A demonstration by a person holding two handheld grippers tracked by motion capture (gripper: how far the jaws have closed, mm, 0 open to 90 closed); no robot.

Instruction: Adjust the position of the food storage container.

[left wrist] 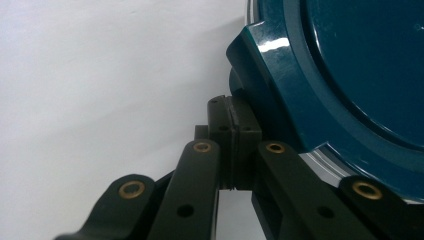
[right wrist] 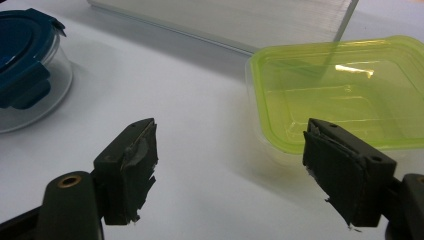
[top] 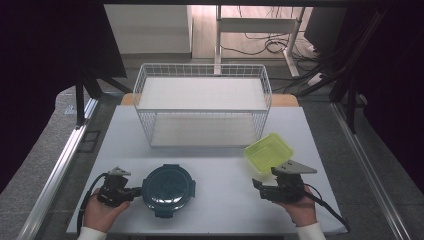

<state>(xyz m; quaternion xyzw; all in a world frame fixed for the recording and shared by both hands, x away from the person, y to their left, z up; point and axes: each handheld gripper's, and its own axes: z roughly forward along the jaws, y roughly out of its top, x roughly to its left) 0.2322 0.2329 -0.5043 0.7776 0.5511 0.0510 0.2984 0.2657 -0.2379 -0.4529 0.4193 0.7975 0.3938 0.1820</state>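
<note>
My left gripper [left wrist: 232, 135] closed tight at the blue-lidded container [top: 168, 189].
Pads meet beside its lid latch, gripping nothing; my right gripper [right wrist: 230, 170] gapes wide, empty.

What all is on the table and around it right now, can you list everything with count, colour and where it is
Round container: one, clear body with dark teal clip lid, near left of the table.
Square container: one, clear with lime-green lid, near right, in front of the basket's right corner.
Wire basket: one, white, two-tier, at the back middle of the table.
Table: one, white top.
Desk frame: one, white, on the floor behind the table, cables beside it.
Left gripper: one, black, jaws shut, at the round container's left lid clip.
Right gripper: one, black, jaws open, just short of the square container.
Hands: two, light sleeves, at the bottom edge.
</note>
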